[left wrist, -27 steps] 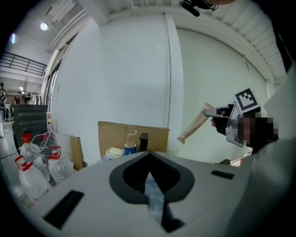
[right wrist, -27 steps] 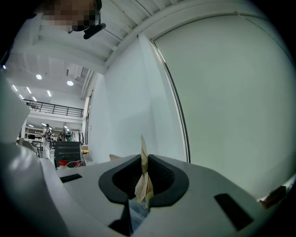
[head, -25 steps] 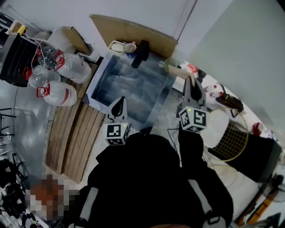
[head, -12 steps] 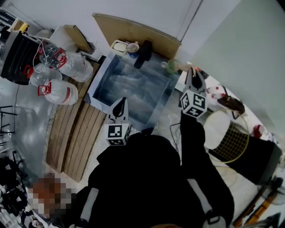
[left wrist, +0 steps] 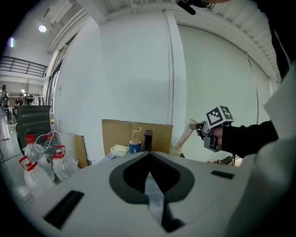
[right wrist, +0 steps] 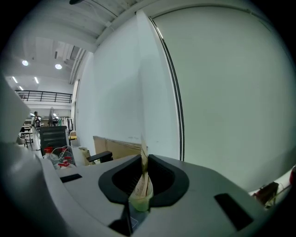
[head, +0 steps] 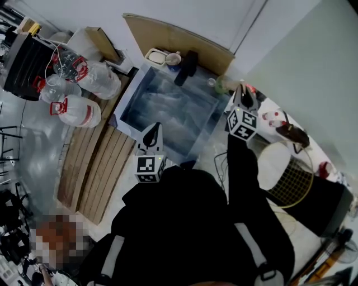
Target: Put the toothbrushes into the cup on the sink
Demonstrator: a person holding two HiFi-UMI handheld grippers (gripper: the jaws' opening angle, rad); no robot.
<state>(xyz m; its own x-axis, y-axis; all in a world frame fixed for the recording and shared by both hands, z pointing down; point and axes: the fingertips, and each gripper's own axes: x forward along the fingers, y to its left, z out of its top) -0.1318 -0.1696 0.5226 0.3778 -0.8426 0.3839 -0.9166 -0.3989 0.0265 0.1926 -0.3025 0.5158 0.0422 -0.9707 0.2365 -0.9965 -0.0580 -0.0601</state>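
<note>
Right gripper [right wrist: 143, 162], clamping a wrapped toothbrush [right wrist: 140, 194], has advanced beside the sink [head: 127, 96].
Left gripper [left wrist: 149, 157] closed, empty; cardboard [head: 168, 36] leans on white wall [head: 184, 17].

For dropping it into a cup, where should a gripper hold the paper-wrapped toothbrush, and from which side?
Near its upper end, jaws across the thin flat faces, coming from above. The right gripper is shut on the paper-wrapped toothbrush that way: long and slim, it slants down from the jaws, so its free lower end can probably go in first.
</note>
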